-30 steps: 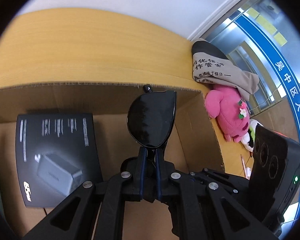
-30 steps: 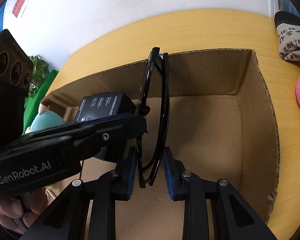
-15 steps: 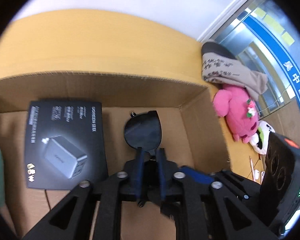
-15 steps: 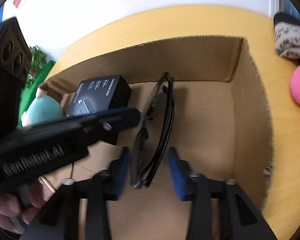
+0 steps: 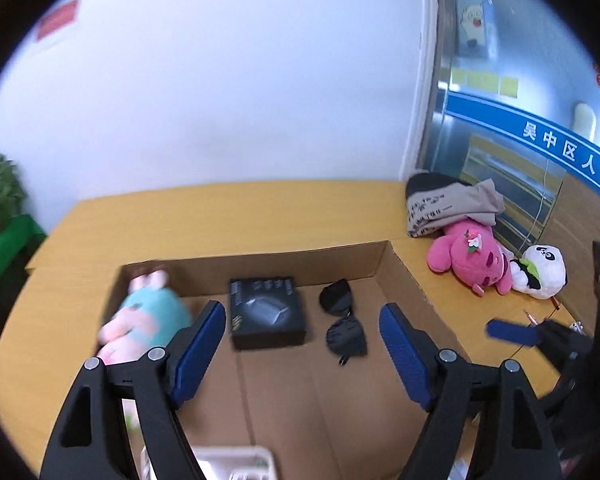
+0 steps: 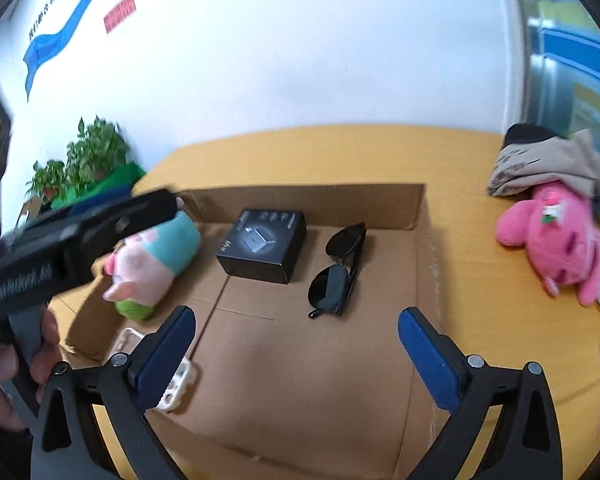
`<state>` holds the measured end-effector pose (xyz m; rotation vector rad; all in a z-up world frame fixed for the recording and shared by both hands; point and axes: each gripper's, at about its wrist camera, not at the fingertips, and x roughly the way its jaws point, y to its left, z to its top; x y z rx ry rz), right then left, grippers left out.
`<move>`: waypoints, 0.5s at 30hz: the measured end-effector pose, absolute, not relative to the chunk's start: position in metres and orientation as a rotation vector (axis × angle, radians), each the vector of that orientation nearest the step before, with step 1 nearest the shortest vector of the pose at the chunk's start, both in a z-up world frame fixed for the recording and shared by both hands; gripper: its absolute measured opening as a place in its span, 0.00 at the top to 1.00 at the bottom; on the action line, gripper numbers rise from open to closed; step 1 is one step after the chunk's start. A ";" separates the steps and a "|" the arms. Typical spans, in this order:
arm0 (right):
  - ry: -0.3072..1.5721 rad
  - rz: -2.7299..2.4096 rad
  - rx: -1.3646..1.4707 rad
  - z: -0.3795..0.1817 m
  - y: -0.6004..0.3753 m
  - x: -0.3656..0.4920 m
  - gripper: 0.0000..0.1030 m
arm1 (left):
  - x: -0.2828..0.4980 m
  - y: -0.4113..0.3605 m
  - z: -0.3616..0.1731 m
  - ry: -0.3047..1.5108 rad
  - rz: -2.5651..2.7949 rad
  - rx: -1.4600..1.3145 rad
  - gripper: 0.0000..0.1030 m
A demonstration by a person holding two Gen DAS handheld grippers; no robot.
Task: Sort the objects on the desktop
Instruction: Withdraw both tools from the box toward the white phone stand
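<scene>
Black sunglasses [image 5: 344, 322] [image 6: 340, 272] lie folded on the floor of the cardboard box [image 5: 300, 258] [image 6: 308, 204], right of a black charger box [image 5: 266, 312] [image 6: 262, 246]. A teal and pink plush pig [image 5: 140, 320] [image 6: 152, 264] lies at the box's left end. My left gripper [image 5: 302, 354] hovers above and short of the sunglasses, its jaws opening with nothing between them. My right gripper [image 6: 298, 356] is also raised, jaws opening wide and empty. One of its blue pads [image 5: 512, 332] shows at the right of the left wrist view.
A white case [image 6: 176, 384] lies in the box's near left corner. On the yellow table [image 6: 480, 280] right of the box lie a pink plush [image 5: 468, 260] [image 6: 552, 236], a panda plush [image 5: 540, 270] and a grey cloth [image 5: 448, 204]. Potted plants [image 6: 80, 160] stand at far left.
Both grippers let go of the sunglasses, which now lie in the box. Both pulled back and upward, and their jaws spread apart.
</scene>
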<state>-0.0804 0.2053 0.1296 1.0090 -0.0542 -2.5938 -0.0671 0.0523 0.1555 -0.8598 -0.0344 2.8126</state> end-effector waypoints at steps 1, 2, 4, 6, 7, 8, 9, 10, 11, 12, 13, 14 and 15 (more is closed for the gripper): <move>-0.050 -2.607 0.993 0.134 0.205 -0.070 0.00 | -0.054 0.047 0.157 -0.047 2.824 -0.857 0.23; -0.046 -2.623 0.976 0.138 0.204 -0.059 0.00 | -0.043 0.043 0.158 -0.058 2.836 -0.853 0.23; -0.026 -2.637 0.953 0.143 0.201 -0.038 0.00 | -0.024 0.036 0.161 -0.072 2.861 -0.836 0.23; -0.001 -2.643 0.940 0.146 0.199 -0.026 0.00 | -0.006 0.029 0.163 -0.090 2.878 -0.823 0.23; 0.014 -2.646 0.932 0.147 0.196 -0.017 0.00 | 0.001 0.026 0.164 -0.102 2.882 -0.822 0.23; 0.019 -2.645 0.929 0.147 0.195 -0.010 0.00 | 0.009 0.022 0.164 -0.114 2.880 -0.825 0.23; 0.019 -2.642 0.927 0.147 0.194 -0.005 0.00 | 0.015 0.020 0.165 -0.125 2.876 -0.830 0.23; 0.013 -2.638 0.924 0.147 0.193 0.001 0.00 | 0.021 0.018 0.165 -0.132 2.873 -0.833 0.23; 0.009 -2.636 0.922 0.147 0.193 0.006 0.00 | 0.026 0.018 0.165 -0.136 2.872 -0.835 0.23; 0.006 -2.635 0.922 0.147 0.193 0.013 0.00 | 0.030 0.019 0.165 -0.136 2.869 -0.836 0.23; 0.007 -2.632 0.921 0.147 0.192 0.019 0.00 | 0.034 0.019 0.164 -0.135 2.865 -0.836 0.23; 0.010 -2.633 0.917 0.147 0.192 0.026 0.00 | 0.038 0.020 0.164 -0.132 2.860 -0.834 0.23; 0.013 -2.637 0.915 0.147 0.193 0.030 0.00 | 0.041 0.021 0.164 -0.129 2.857 -0.835 0.23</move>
